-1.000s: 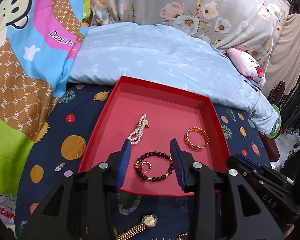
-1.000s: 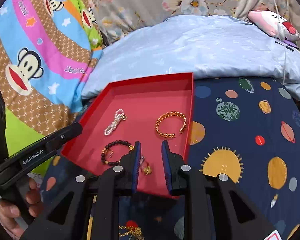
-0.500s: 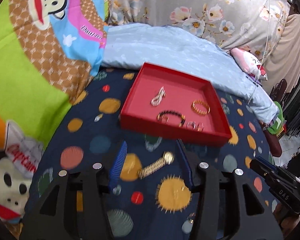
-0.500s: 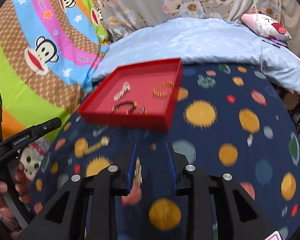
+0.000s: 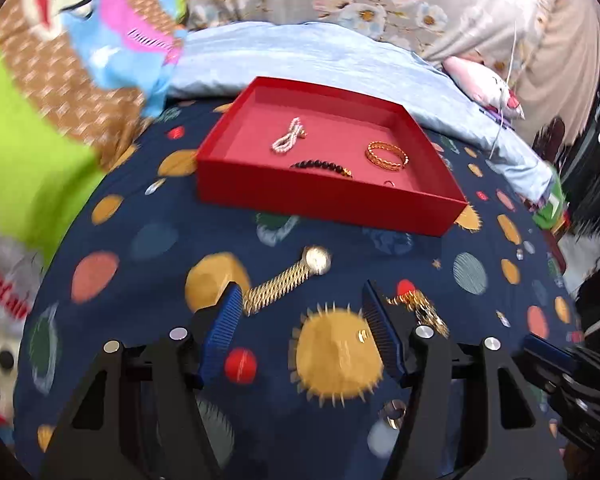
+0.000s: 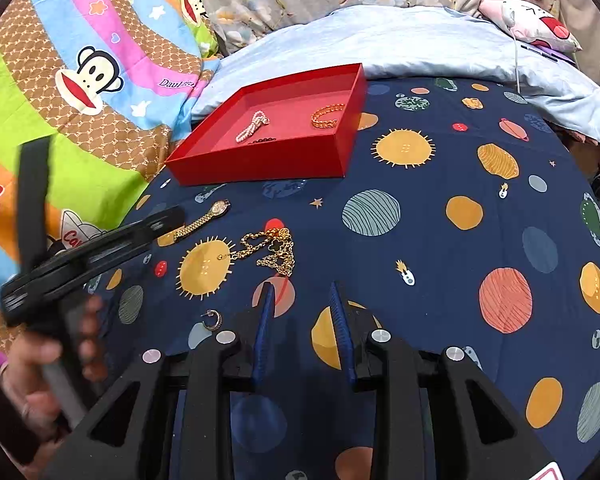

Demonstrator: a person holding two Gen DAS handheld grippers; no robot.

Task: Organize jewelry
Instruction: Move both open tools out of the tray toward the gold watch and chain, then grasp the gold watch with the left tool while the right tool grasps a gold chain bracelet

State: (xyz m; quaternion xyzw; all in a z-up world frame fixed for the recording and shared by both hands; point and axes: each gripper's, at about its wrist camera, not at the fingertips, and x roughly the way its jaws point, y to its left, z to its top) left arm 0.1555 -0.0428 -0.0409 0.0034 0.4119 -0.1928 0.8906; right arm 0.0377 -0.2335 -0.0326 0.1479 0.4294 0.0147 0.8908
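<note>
A red tray (image 5: 324, 200) (image 6: 260, 160) on the navy planet-print bedspread holds a pearl strand (image 5: 287, 140) (image 6: 252, 125), a dark bead bracelet (image 5: 320, 167), a gold bangle (image 5: 386, 155) (image 6: 327, 116) and a small ring (image 5: 389, 183). A gold watch (image 5: 288, 278) (image 6: 204, 220), a gold chain necklace (image 6: 274, 250) (image 5: 418, 304) and a small hoop earring (image 6: 213, 319) (image 5: 394, 412) lie on the spread. My left gripper (image 5: 300, 320) is open and empty, its left pad at the watch strap's end. My right gripper (image 6: 300, 312) is open and empty, just short of the necklace.
A pale blue quilt (image 5: 320, 56) lies behind the tray, with a bright monkey-print cover (image 6: 80, 80) to the left and a pink plush (image 6: 536, 26) at the back right. The left gripper's body and my hand (image 6: 60, 280) show at the right wrist view's left.
Both grippers have pulled back from the tray toward me. The right gripper has left a ring in the tray and opened wider. The watch and necklace are now near the fingers.
</note>
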